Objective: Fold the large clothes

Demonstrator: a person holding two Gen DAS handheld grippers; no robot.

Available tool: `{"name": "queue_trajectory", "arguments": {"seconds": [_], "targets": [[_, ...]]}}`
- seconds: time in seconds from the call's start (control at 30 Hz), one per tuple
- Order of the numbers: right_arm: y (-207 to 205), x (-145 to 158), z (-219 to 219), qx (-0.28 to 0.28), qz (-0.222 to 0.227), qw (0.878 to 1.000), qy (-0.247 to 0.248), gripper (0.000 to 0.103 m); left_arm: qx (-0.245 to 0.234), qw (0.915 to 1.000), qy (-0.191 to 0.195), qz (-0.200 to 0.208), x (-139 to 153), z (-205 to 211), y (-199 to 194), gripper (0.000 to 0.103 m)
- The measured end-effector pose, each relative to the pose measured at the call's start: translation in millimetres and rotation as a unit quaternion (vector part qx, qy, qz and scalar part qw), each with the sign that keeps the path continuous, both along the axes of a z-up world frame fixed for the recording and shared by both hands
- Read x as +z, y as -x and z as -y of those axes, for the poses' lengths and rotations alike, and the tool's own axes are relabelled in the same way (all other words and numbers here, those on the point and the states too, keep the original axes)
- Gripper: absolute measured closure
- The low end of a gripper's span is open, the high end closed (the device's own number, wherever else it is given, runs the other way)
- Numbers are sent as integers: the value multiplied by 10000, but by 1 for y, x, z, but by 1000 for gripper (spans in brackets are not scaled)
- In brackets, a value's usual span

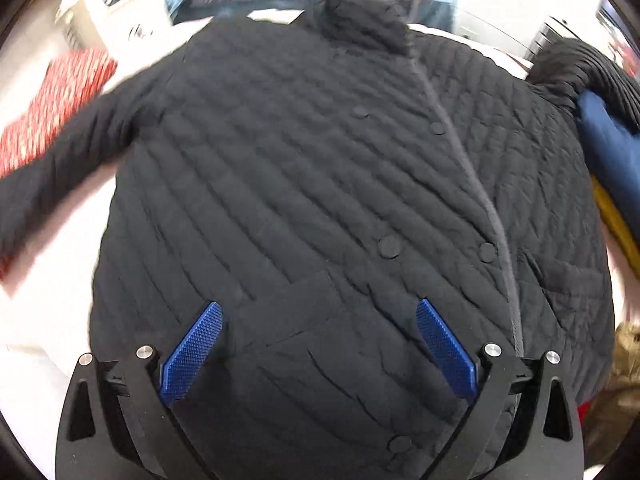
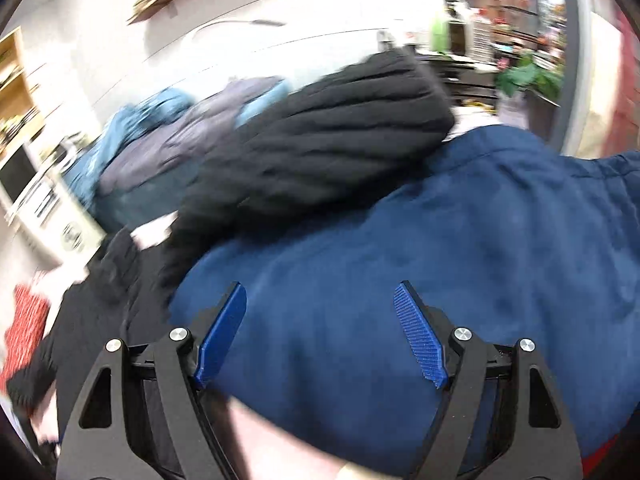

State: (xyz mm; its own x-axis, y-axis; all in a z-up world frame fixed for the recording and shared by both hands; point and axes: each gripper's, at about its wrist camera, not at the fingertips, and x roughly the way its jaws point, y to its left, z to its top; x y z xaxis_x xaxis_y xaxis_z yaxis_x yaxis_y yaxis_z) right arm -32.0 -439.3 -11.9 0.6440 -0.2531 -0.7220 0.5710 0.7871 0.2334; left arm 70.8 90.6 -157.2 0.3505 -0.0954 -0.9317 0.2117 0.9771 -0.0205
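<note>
The black quilted jacket [image 1: 320, 208] lies spread front-up across the white desk [image 1: 48, 280], collar at the far side, hem nearest me, one sleeve [image 1: 60, 168] stretched out to the picture's left. Its other sleeve [image 2: 320, 132] is draped up over a blue garment [image 2: 440, 272] heaped beside it. My judgement is that the sleeves come first: I should take each one near its cuff and lay it flat across the chest before I touch the body, keeping the quilting smooth so the bulk does not bunch.

My left claw [image 1: 320, 344] hangs over the lower front panel, above the pocket flap, released, with nothing between its pads. My right claw [image 2: 320, 328] is also released and empty, poised over the blue garment; the draped sleeve lies beyond its tips, apart from them.
</note>
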Motion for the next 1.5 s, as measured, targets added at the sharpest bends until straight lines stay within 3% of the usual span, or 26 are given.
{"name": "queue_trajectory", "arguments": {"seconds": [0.17, 0.43, 0.7, 0.83, 1.0, 1.13, 1.23, 1.37, 1.5], "targets": [[-5, -14, 37, -507, -132, 9986, 4, 27, 137, 9996, -195, -136, -11, -10, 6, 7], [-33, -25, 69, -719, 11, 9973, 176, 27, 106, 9992, -365, -101, -8, -17, 16, 7], [-42, -16, 103, -1106, 681, 9898, -586, 28, 39, 9995, -297, -100, -8, -11, 18, 7], [-48, 0, 117, -1022, 737, 9895, -714, 81, 75, 9997, -218, -80, -7, -16, 19, 7], [-57, 34, 104, -761, 771, 9931, -455, 97, 152, 9998, -99, -74, -10, -25, 18, 7], [-73, 78, 59, -235, 917, 9954, 130, 99, 135, 9999, -97, 2, -7, -30, 20, 7], [-94, 113, -1, 536, 1136, 9907, 523, 100, 190, 9998, -84, 63, -1, -37, 22, 7], [-130, 151, -124, 2181, 1412, 9610, 942, 100, 357, 9992, -16, 203, 10, -52, 22, 7], [-166, 140, -243, 3365, 1243, 9284, 966, 100, 623, 9975, 50, 339, 21, -70, 22, 7]]}}
